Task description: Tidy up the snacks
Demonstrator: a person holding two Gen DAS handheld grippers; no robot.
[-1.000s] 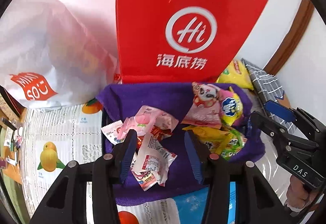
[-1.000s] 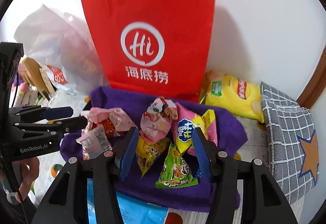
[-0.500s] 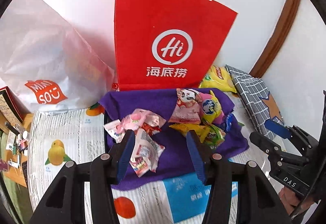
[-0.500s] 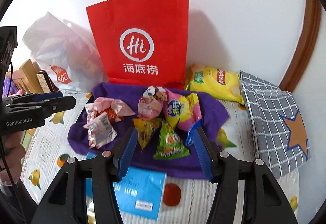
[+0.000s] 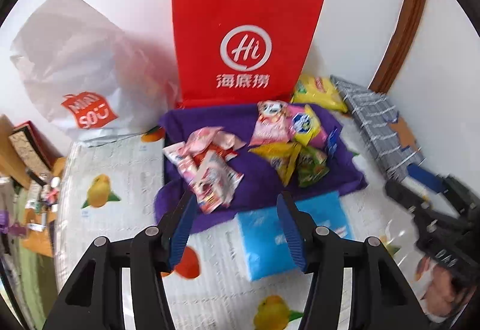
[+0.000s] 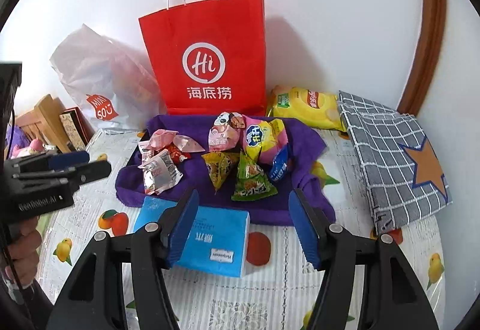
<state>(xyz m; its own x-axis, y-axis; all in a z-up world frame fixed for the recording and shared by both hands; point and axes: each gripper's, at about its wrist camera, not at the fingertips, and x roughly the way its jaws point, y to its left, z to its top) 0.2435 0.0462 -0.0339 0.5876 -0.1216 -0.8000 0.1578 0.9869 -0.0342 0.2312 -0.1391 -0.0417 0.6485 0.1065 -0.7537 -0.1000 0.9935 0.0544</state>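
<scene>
While both sets of tongs hang spread wide with nothing in them, the left tongs [image 5: 235, 210] and right tongs [image 6: 243, 207] sit just in front of the purple towel [image 6: 270, 207]. Snack packets [image 6: 249, 147] lie piled on that towel, a blue tissue pack [image 6: 210, 243] touches its near edge, and a red paper bag [image 6: 207, 60] stands right behind it.

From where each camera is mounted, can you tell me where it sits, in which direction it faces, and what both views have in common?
Left wrist: sits on the left gripper, facing forward and down at the purple cloth and the red paper bag by the wall; own open fingers below, right gripper at the right edge.
Right wrist: sits on the right gripper, facing the same pile from further right; own open fingers below, left gripper and the holding hand at the left edge.
Shared: bag, cloth, snack packets, blue tissue pack, grey checked cloth.
</scene>
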